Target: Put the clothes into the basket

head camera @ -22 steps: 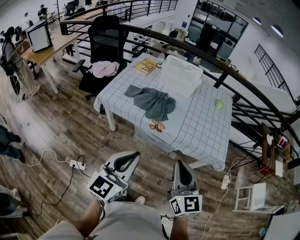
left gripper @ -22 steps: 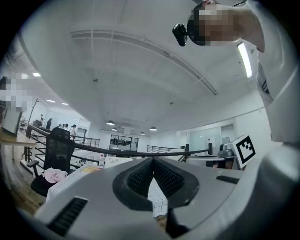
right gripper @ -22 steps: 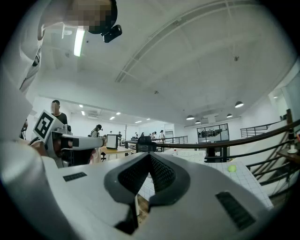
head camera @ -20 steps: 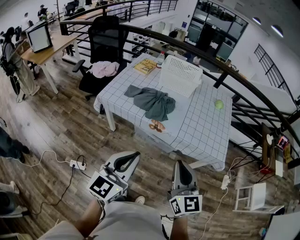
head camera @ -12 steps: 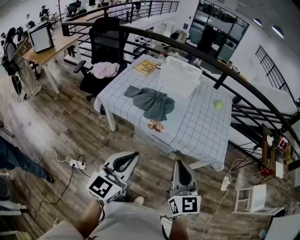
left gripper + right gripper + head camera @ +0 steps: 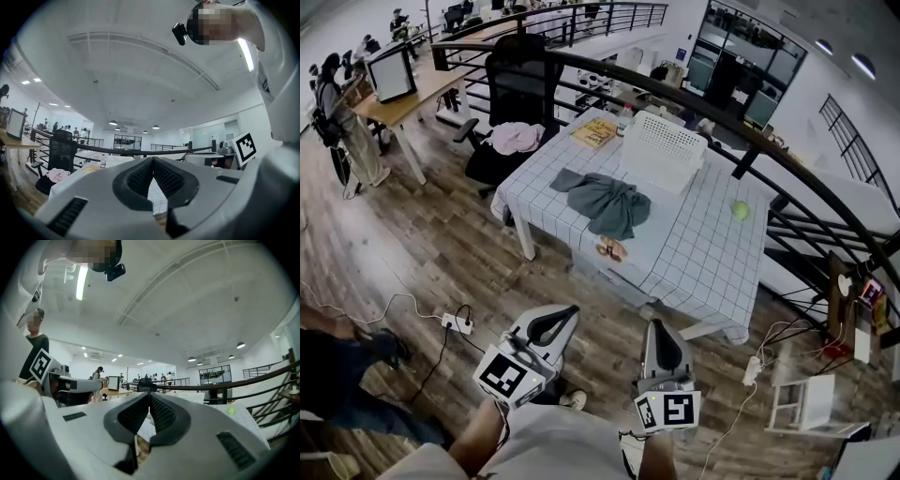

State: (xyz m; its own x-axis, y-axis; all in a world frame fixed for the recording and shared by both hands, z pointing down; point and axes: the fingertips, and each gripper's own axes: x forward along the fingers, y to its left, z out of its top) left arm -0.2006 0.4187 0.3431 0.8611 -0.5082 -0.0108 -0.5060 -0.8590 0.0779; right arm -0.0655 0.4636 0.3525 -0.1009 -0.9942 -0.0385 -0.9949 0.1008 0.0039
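Bare wooden floor [image 6: 431, 244] is seen in front of the counter [image 6: 712, 253], whose near right part is left free. Its far side is filled by the basket [image 6: 664, 150] and shut off by a railing [image 6: 755, 141]. The left end is blocked by a chair [image 6: 517, 80].

A crumpled grey-green heap of clothes [image 6: 605, 204] lies near the middle of a white checked table [image 6: 703, 253]. A white plastic basket [image 6: 664, 150] with perforated walls stands upright at the table's far edge, just beyond the clothes and apart from them. A pink garment [image 6: 516, 138] lies bunched on a black chair [image 6: 517, 89] beside the table.
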